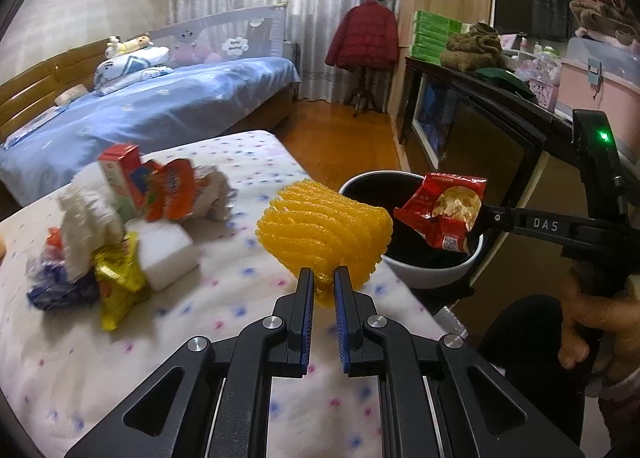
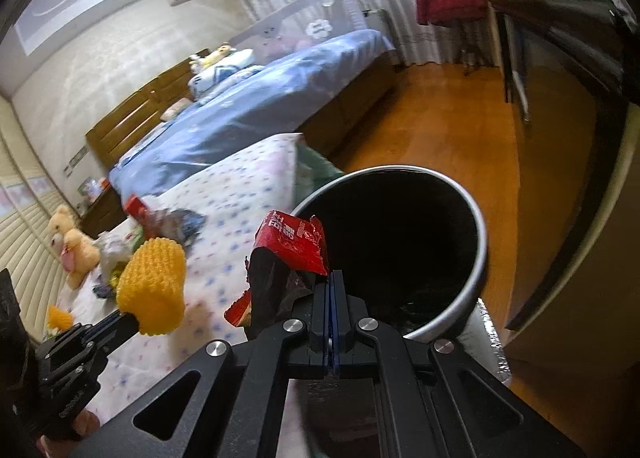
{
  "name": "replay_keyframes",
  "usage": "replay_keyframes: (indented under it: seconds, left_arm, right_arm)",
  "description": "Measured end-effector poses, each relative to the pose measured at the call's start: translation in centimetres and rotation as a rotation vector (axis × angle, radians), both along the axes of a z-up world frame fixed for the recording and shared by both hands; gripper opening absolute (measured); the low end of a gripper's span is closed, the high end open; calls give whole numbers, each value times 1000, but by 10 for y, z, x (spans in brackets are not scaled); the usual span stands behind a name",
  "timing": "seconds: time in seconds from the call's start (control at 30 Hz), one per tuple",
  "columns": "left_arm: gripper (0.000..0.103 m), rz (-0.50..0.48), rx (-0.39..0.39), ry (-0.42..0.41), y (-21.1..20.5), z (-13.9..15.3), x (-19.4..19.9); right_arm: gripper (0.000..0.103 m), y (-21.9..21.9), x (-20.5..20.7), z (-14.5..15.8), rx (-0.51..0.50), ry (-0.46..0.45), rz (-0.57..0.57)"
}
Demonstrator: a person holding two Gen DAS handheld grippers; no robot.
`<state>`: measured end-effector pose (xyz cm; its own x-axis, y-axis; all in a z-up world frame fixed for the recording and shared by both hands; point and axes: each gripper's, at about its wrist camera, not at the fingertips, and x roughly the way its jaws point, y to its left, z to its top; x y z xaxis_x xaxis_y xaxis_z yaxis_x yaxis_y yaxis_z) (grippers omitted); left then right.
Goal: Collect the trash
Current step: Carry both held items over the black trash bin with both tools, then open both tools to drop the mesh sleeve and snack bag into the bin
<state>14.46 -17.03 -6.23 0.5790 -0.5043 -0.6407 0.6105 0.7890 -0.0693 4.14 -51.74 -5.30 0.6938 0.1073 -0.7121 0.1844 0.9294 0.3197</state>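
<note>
On my far left a heap of trash [image 1: 120,225] lies on the flowered bedspread [image 1: 248,161]: a red and green carton [image 1: 120,177], an orange packet [image 1: 174,195], white foam netting [image 1: 86,234], a white block [image 1: 168,254], a yellow wrapper [image 1: 118,286] and a blue wrapper [image 1: 56,290]. The printing on all of them is too blurred for me to read.

Next comes my left gripper [image 1: 321,278]. Its blue-padded jaws are pinched on the lower edge of a yellow foam net [image 1: 324,232], which I hold up over the bedspread, just beside the bin. From the right wrist view the net [image 2: 154,290] sticks up from the gripper's [image 2: 128,316] tip at the lower left, clear of the bed.

To the right stands the bin [image 1: 436,274], white outside and dark inside. I can make out only something dark low down in it; what it holds I cannot tell. In the right wrist view its rim [image 2: 476,217] opens just beyond my fingertips.

My right gripper [image 2: 331,278] has its jaws pressed tight on a corner of a red snack wrapper [image 2: 296,242], crumpled, its dark lining showing, hanging at the bin's near rim. From the left wrist view this gripper [image 1: 476,227] reaches in level from the right, "DAS" printed on its finger. A green light glows on its body. The wrapper [image 1: 442,209] shows a picture of pale snack pieces, a QR code and white print too small to read. My right hand [image 1: 592,322] grips the handle at the far right.
</note>
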Motion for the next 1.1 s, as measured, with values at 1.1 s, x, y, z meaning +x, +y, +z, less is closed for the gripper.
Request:
replay_keyframes:
  seconds: [1.1]
  left_arm:
    - [14,-97,82,140,-119,-23,66]
  right_arm:
    - [6,-56,40,-28,-44,132,-102]
